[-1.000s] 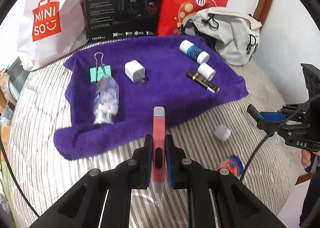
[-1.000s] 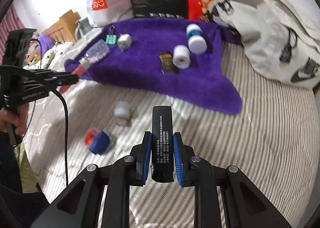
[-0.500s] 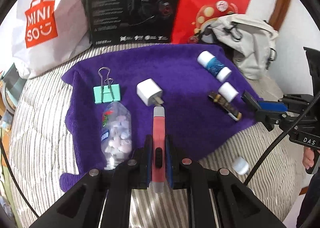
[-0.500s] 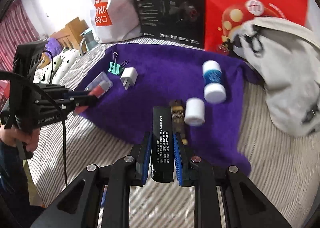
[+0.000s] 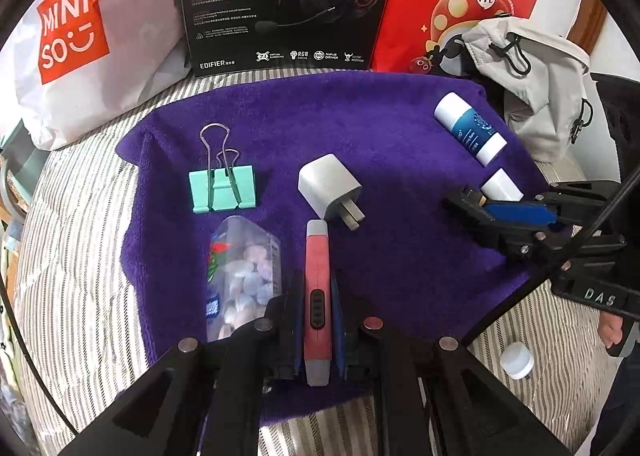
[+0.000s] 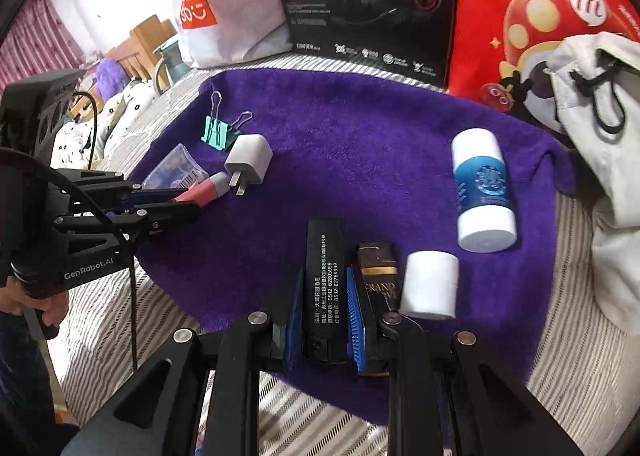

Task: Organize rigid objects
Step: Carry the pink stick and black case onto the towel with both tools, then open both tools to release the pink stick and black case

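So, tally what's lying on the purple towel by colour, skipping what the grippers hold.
White: 2, charger, small tube
White and blue: 1, bottle
Mint: 1, clip
Clear: 1, candy bottle
Black and gold: 1, bar
Total: 6
Held, uncounted: red stick, black stick

Black gripper (image 6: 323, 320) frames, blue-padded jaws, silver screws.

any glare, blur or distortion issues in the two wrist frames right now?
Left wrist view: heavy fisheye bowing with a black vignette at the corners, sharp on the purple towel, mild sheen on the headset box, no blown-out areas. Right wrist view: same distortion, window area top left overexposed, sunlit patch on the striped bedding, black lighter text legible.
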Action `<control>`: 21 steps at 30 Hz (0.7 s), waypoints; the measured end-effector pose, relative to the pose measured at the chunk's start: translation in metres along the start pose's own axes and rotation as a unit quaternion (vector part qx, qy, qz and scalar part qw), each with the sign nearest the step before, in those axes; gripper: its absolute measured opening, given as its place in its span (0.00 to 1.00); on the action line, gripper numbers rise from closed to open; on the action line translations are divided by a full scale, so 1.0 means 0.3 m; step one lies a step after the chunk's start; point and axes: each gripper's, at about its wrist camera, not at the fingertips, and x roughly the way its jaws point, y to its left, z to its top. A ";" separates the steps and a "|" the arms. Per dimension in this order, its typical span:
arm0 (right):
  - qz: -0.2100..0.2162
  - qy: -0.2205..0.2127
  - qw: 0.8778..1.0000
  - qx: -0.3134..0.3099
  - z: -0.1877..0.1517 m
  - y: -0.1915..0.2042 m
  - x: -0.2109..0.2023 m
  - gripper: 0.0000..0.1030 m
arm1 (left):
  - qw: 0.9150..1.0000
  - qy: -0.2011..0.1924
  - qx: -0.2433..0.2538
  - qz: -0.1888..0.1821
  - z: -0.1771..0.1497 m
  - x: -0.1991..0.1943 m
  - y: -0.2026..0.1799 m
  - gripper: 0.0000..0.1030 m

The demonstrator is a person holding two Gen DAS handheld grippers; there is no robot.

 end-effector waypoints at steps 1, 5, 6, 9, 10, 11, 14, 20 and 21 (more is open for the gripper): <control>0.000 0.003 1.000 -0.002 0.002 0.001 0.010 0.21 | 1.000 0.001 0.001 0.001 0.000 0.004 -0.001 0.12; 0.002 0.008 1.000 -0.003 0.006 -0.002 0.035 0.21 | 1.000 0.003 0.001 0.004 -0.003 0.020 -0.003 0.12; 0.002 0.009 1.000 -0.005 0.006 -0.002 0.040 0.21 | 1.000 0.004 0.001 0.003 -0.003 0.020 -0.002 0.12; -0.001 0.006 1.000 -0.014 0.010 0.006 0.045 0.21 | 1.000 0.005 0.005 0.006 -0.004 0.023 -0.005 0.12; -0.003 0.007 1.000 -0.017 0.012 0.008 0.047 0.21 | 1.000 0.005 0.007 0.007 -0.005 0.023 -0.006 0.12; -0.004 0.007 1.000 -0.021 0.013 0.010 0.047 0.21 | 1.000 0.006 0.008 0.008 -0.006 0.024 -0.008 0.12; -0.007 0.010 0.999 -0.038 0.011 0.018 0.049 0.21 | 1.000 0.010 0.009 0.008 -0.009 0.022 -0.009 0.12; -0.002 0.013 0.998 -0.061 0.005 0.020 0.047 0.22 | 1.000 0.015 0.005 0.001 -0.019 0.012 -0.008 0.16; 0.001 0.014 0.998 -0.062 0.005 0.018 0.046 0.22 | 1.000 0.017 0.004 0.002 -0.021 0.009 -0.008 0.16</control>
